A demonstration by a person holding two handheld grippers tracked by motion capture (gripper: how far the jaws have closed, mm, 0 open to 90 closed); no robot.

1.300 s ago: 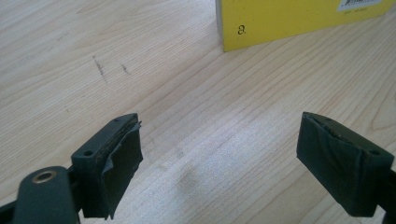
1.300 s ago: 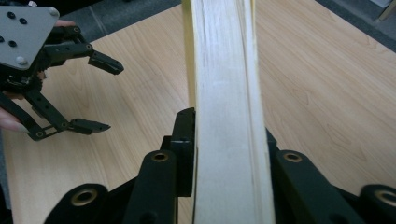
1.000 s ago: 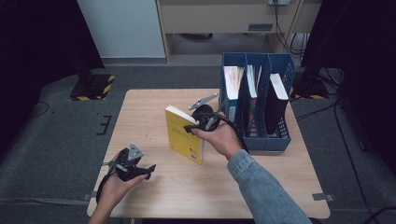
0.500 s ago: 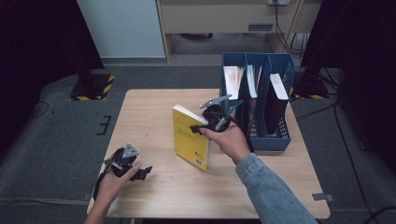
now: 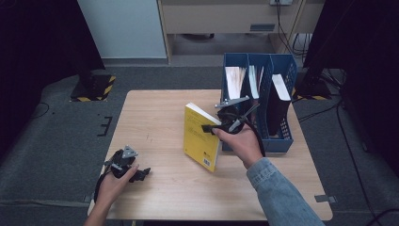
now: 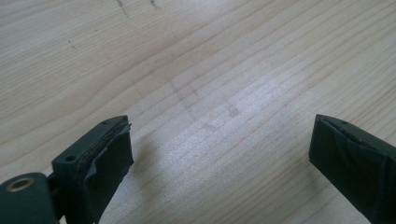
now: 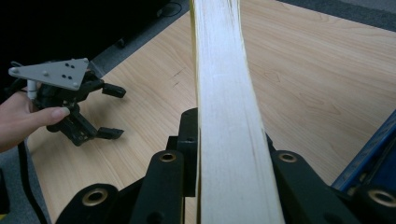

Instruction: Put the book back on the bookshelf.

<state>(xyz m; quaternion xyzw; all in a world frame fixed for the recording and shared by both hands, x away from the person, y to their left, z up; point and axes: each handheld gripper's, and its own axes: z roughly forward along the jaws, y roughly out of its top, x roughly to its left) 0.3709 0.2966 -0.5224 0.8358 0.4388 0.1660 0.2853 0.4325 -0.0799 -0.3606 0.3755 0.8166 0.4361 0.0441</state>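
One yellow book, lifted and carried toward the file holder

One second ago the yellow book (image 5: 202, 136) stood nearer the middle of the surface (image 5: 155, 113); now the right claw (image 5: 217, 128), closed on its edge, holds it upright just left of the blue file holder (image 5: 282, 136). I judge an empty slot comes next. The left claw (image 5: 139, 173) rests open at the near left, holding nothing.
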